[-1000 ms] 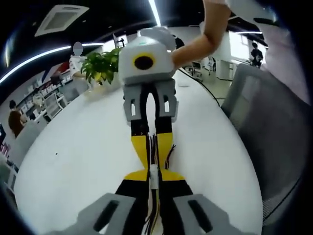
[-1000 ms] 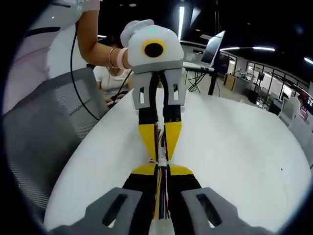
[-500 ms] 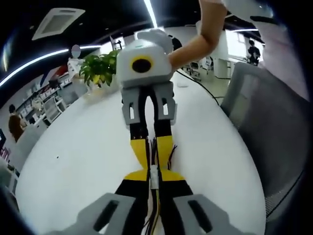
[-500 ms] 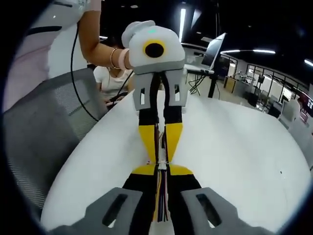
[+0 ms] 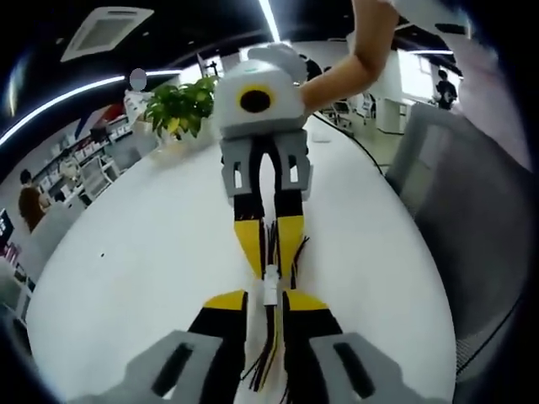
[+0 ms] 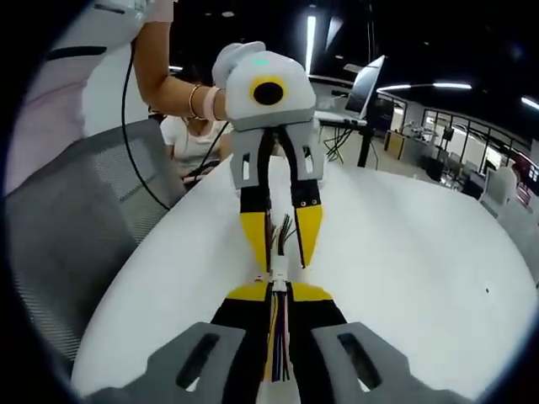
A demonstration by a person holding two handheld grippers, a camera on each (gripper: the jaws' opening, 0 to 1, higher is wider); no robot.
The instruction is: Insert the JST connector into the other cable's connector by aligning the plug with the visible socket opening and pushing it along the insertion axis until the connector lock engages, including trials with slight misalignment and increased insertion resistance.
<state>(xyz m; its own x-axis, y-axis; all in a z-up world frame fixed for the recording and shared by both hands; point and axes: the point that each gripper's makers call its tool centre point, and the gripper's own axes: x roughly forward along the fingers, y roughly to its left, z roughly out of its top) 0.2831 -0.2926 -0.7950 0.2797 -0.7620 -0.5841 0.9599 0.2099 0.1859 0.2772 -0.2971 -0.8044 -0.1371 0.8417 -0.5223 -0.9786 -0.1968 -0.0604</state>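
Jaws of the left gripper [image 5: 268, 301] stand released, while the right gripper [image 6: 279, 290] grasps the mated connector [image 6: 277, 273].

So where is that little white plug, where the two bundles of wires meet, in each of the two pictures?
Left gripper view: the white connector sits low in the centre, just past the near yellow-tipped jaws, with the other hand-held gripper pointing at it from above.
Right gripper view: the white connector is again low and central, between the two grippers' tips.
Shared landmark: the white table beneath.
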